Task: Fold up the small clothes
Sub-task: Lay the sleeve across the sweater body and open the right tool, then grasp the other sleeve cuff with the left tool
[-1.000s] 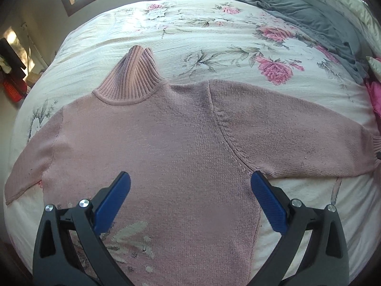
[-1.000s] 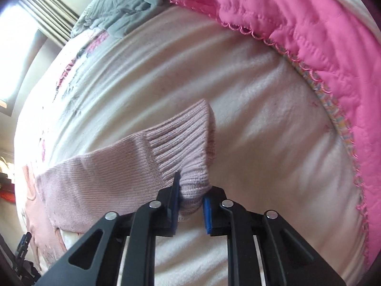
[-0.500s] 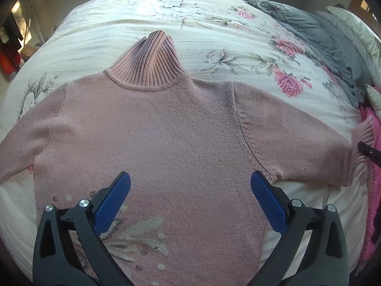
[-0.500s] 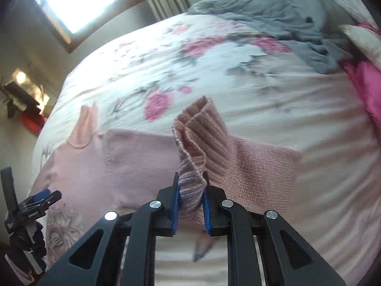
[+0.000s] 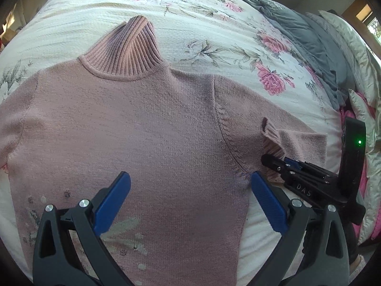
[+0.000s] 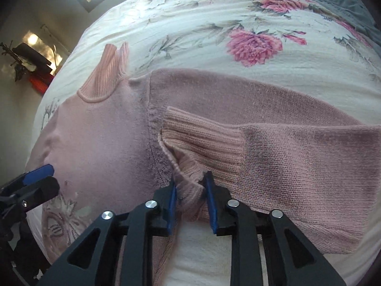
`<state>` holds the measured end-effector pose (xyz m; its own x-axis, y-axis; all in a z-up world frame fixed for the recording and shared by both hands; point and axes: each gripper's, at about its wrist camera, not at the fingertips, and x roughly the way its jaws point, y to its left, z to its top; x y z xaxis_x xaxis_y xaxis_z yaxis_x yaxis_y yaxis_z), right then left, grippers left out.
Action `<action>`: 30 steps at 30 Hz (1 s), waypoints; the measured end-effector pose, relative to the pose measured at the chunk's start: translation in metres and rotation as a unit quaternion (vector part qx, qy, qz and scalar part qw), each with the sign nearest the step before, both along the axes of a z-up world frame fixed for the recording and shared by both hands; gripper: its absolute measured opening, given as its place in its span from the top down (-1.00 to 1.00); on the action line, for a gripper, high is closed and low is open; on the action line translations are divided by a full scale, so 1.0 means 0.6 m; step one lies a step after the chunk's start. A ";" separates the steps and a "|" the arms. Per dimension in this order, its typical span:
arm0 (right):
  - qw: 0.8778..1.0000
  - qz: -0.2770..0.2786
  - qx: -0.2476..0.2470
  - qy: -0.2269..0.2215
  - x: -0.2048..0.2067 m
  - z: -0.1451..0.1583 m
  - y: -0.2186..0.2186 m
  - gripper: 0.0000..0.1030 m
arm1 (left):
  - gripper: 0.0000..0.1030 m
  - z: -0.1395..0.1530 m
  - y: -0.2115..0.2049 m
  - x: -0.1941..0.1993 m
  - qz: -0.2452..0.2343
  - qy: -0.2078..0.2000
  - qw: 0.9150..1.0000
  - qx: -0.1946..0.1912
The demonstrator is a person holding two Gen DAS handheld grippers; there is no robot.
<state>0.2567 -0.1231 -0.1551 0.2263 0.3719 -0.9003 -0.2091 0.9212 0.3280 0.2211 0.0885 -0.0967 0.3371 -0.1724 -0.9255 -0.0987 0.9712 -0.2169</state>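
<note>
Two grippers in play. Right gripper (image 6: 190, 188): blue pads pinching a bunched edge of the ribbed cuff (image 6: 202, 140), with a narrow gap between the pads filled by knit. Cuff sits at 12 o'clock from the pads and is doubled back over its own sleeve (image 6: 309, 147), reaching toward the armpit seam at about 10 o'clock. Sleeve fold runs out to 3 o'clock.

Left gripper (image 5: 188, 202): fingers spread wide, nothing between them, hovering over the lower body of the pink sweater (image 5: 133, 128). Contact with the knit cannot be told.

Sweater lies face up and flat on the floral bedspread (image 5: 202, 23), turtleneck collar (image 5: 126, 50) at 12 o'clock in the left view. Far sleeve runs off frame at 9 o'clock. Grey blanket (image 5: 300, 33) bunched at 2 o'clock, well apart from the sweater.

Judged step: first sleeve fold, partly done.

Risks:
- Grip holds only a thin bunched edge; knit is stretchy, so a further pull may slip the cuff out or stretch it.
- Releasing with the cuff puckered would leave a lump under later folds.
- Nothing visibly pins the body, so dragging the sleeve could skew the shoulder.
- Soft bedspread may wrinkle beneath.
</note>
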 end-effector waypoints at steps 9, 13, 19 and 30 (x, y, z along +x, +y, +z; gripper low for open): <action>0.999 -0.001 0.036 -0.006 -0.065 0.042 -0.062 0.23 | -0.93 -0.061 -0.053 0.040 -0.019 0.045 0.997 -0.058; 0.999 -0.041 0.029 -0.007 -0.097 0.052 -0.120 0.20 | -0.93 -0.079 -0.098 0.054 -0.037 0.057 0.995 -0.078; 0.997 -0.072 0.011 -0.008 -0.127 0.056 -0.176 0.19 | -0.71 -0.117 -0.151 0.070 -0.045 0.084 0.991 -0.099; 0.995 -0.094 0.000 -0.021 -0.141 0.073 -0.203 0.17 | 0.92 -0.090 -0.124 0.062 -0.011 0.040 0.988 -0.152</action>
